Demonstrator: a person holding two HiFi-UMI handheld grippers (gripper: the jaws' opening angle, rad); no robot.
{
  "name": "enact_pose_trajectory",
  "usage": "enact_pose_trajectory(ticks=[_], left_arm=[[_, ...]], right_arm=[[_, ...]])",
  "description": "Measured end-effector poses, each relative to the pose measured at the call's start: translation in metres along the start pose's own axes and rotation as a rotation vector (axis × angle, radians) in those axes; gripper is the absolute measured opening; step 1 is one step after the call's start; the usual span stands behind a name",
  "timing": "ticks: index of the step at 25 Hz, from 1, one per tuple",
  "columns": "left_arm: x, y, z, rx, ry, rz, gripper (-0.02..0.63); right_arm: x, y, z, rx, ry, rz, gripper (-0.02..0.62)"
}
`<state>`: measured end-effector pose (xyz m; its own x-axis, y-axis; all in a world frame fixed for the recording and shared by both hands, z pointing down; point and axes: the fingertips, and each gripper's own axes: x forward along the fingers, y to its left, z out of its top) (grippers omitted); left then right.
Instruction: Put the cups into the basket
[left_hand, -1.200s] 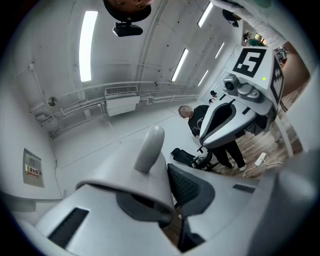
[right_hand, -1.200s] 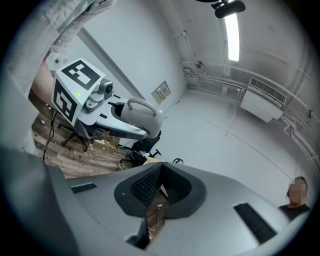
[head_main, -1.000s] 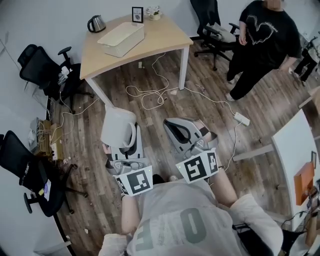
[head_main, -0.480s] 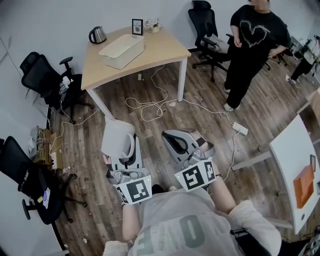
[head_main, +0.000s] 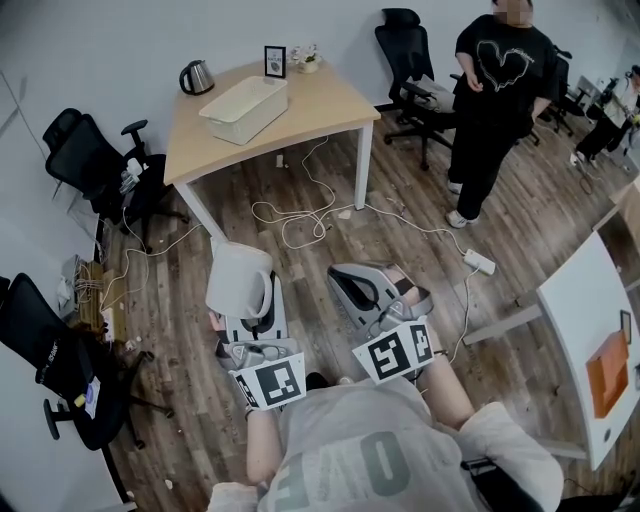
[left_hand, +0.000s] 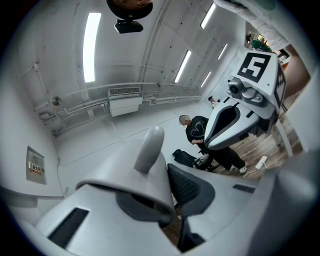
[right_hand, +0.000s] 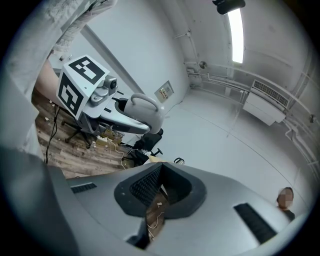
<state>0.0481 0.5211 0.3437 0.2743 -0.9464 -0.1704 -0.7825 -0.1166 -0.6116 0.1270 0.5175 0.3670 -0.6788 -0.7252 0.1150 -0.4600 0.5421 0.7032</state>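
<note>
A white cup (head_main: 236, 276) with a handle is pinched by its wall in my left gripper (head_main: 257, 298), held at waist height over the wooden floor. In the left gripper view the cup (left_hand: 131, 180) fills the middle, its handle (left_hand: 149, 146) pointing up, with the black ribbed pad (left_hand: 187, 186) against it. My right gripper (head_main: 352, 276) hangs beside it, shut with nothing in it; its pads (right_hand: 145, 186) meet in the right gripper view, where the cup (right_hand: 145, 112) also shows. The white basket (head_main: 243, 107) sits on the wooden table (head_main: 320, 95), well ahead of both grippers.
A kettle (head_main: 194, 76) and a picture frame (head_main: 275, 59) stand on the table. Cables (head_main: 300, 205) and a power strip (head_main: 480, 263) lie on the floor ahead. A person (head_main: 490, 95) stands at the right. Office chairs (head_main: 90, 160) line the left; a white desk (head_main: 590, 320) is right.
Both grippers keep their pose, the cup still in the left one. The standing person has stepped a little left and farther back in the view.
</note>
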Motion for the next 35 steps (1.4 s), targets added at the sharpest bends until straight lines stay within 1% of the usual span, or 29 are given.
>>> enact_pose_trajectory(ticks=[2, 7, 12, 15, 21, 29, 33, 35], left_arm=[[0.000, 0.001, 0.004, 0.012, 0.005, 0.001, 0.057], [-0.002, 0.000, 0.004, 0.007, 0.005, 0.005, 0.057], [-0.009, 0.009, 0.004, 0.015, 0.018, 0.020, 0.057], [-0.012, 0.012, 0.003, 0.000, 0.028, 0.033, 0.057], [-0.013, 0.014, -0.008, 0.009, 0.070, 0.036, 0.057], [0.031, 0.035, -0.023, 0.003, 0.047, 0.053, 0.057], [0.062, 0.035, -0.036, -0.014, 0.045, 0.027, 0.057], [0.076, 0.035, -0.047, -0.042, 0.024, 0.022, 0.057]], right_arm=[[-0.001, -0.001, -0.001, -0.001, 0.000, 0.002, -0.002], [-0.001, -0.002, -0.005, 0.004, -0.001, 0.007, -0.002], [0.000, 0.002, -0.003, 0.004, -0.006, 0.023, -0.002], [0.001, 0.005, -0.004, 0.010, -0.007, 0.041, -0.002], [0.009, 0.016, -0.011, 0.023, -0.012, 0.081, -0.002], [0.042, 0.000, -0.019, 0.012, -0.009, 0.069, -0.002], [0.061, -0.020, -0.030, 0.032, 0.005, 0.050, -0.002], [0.076, -0.026, -0.036, 0.033, 0.018, 0.051, -0.002]])
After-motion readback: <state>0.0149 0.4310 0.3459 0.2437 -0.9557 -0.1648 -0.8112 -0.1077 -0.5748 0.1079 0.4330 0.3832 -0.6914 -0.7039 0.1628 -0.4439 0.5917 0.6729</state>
